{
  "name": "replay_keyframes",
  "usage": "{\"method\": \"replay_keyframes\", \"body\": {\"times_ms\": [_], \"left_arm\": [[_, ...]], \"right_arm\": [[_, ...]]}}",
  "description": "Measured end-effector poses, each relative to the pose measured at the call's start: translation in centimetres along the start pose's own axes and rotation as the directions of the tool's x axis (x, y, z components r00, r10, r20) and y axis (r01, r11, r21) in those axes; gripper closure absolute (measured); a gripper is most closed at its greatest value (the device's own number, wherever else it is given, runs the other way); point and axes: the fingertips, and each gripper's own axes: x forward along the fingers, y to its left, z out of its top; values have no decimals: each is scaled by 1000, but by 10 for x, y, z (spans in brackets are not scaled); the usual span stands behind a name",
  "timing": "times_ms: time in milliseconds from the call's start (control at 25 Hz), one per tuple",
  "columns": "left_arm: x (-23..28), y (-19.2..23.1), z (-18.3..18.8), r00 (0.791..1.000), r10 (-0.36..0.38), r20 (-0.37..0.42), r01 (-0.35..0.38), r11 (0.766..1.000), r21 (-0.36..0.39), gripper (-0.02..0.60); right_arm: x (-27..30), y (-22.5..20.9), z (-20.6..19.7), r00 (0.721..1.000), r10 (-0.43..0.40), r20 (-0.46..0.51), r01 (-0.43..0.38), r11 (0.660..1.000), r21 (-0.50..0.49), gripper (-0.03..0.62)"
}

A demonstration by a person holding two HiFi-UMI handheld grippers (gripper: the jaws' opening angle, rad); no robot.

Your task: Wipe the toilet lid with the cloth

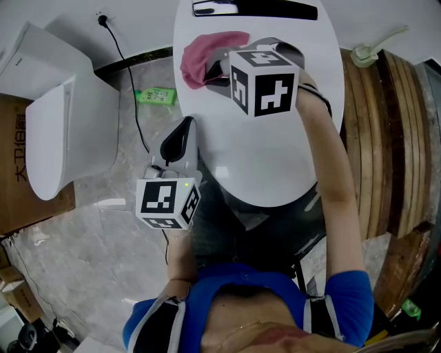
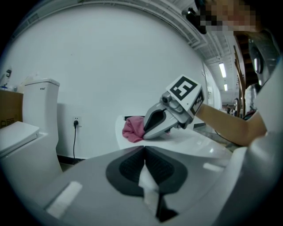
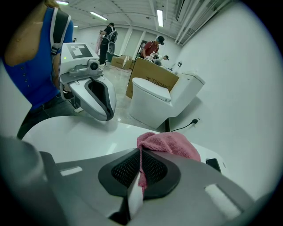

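1. Head view: the white toilet lid is lying shut in the middle of the frame. The pink cloth is sitting bunched on its far left part, near the black strip along the lid's back edge.
2. The right claw is reaching across the lid from the right, with its marker cube facing up. Its tips are meeting the near edge of the cloth.
3. In the right gripper view, the jaws of this claw are pressing together on a fold of the cloth. The rest of the fabric is bulging out beyond the tips and resting on the lid.
4. The left claw is hanging just beside the lid's left rim, pointing away from the person.
5. In the left gripper view, its jaws are meeting along one narrow line with nothing between them. The camera is looking across the lid at the right claw and the cloth.
6. A second toilet is standing well to the left with its lid down, and a cardboard box is sitting right against it.
7. A black cable is running from a wall socket down across the floor.
8. A green packet is lying on the floor between the two toilets.
9. Curved wooden boards are lying stacked to the right of the lid.
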Motion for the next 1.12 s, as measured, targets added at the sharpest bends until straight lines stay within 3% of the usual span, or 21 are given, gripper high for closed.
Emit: {"method": "replay_keyframes", "body": {"times_ms": [640,1120], "left_arm": [[-11,10,-6,999,52,-9,-51,999,11,581],[-22,19,-3,996,92,11,-92,996,3,581]], "right_arm": [[14,10,24,1000,-7,17,9,998,-62,583],[10,30,30,998,58,28,-57,997,-46,583]]}}
